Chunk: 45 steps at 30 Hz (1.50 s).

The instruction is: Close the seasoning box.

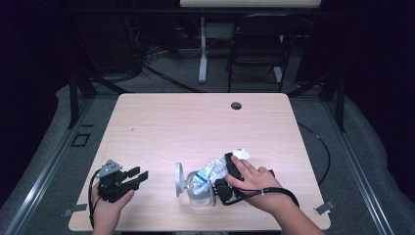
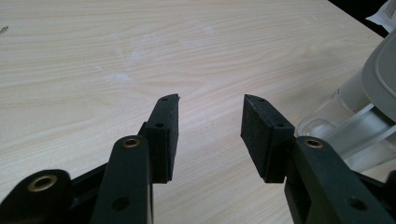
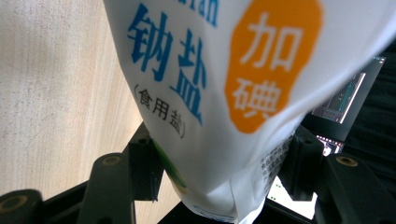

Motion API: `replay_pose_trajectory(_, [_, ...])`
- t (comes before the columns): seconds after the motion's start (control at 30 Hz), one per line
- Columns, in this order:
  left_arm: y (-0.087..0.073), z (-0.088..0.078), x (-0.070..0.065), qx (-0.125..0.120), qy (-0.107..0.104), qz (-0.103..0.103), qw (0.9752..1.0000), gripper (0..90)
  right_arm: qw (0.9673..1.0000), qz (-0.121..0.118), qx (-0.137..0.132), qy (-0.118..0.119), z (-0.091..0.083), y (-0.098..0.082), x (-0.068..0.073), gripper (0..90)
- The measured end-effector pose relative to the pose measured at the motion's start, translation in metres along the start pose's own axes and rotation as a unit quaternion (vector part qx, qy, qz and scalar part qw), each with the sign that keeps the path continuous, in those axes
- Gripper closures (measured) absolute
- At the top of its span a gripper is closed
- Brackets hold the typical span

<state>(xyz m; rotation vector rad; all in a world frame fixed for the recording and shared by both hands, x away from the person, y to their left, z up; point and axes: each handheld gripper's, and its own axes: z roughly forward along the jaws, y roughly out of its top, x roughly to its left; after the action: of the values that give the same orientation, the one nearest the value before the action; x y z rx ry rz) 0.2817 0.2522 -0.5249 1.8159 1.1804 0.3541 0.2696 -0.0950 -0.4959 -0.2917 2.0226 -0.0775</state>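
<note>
A white salt bag [image 1: 214,169] with blue and orange print lies tilted, its lower end over the mouth of a clear glass jar [image 1: 198,194] near the table's front edge. The jar's grey hinged lid [image 1: 179,179] stands flipped open to its left. My right gripper [image 1: 224,173] is shut on the salt bag; in the right gripper view the bag [image 3: 210,70] bulges between both pads of the gripper [image 3: 222,161]. My left gripper [image 1: 141,174] rests open at the front left, apart from the jar. In the left gripper view this gripper [image 2: 210,100] has nothing between its jaws, with the jar [image 2: 336,121] and lid [image 2: 380,70] at the right.
The light wooden table [image 1: 195,122] has a round cable hole [image 1: 236,105] near its far edge. Beyond it stand a black chair [image 1: 257,44] and another table's white leg [image 1: 203,54]. A black cable [image 1: 274,192] loops around the right hand's wrist.
</note>
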Motion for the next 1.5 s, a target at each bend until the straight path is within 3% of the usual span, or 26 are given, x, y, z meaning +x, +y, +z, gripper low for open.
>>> replay_pose_trajectory(1.47, [-0.0004, 0.0003, 0.0008, 0.001, 0.000, -0.001, 1.0000, 57.1, 1.0000, -0.006, 0.002, -0.003, -0.0016, -0.0026, -0.0023, 42.8])
replay_pose_trajectory(1.5, [-0.0005, 0.0003, 0.0010, 0.001, 0.001, -0.001, 1.0000, 57.1, 0.9998, -0.014, 0.011, -0.005, -0.0030, -0.0018, -0.0034, 42.8])
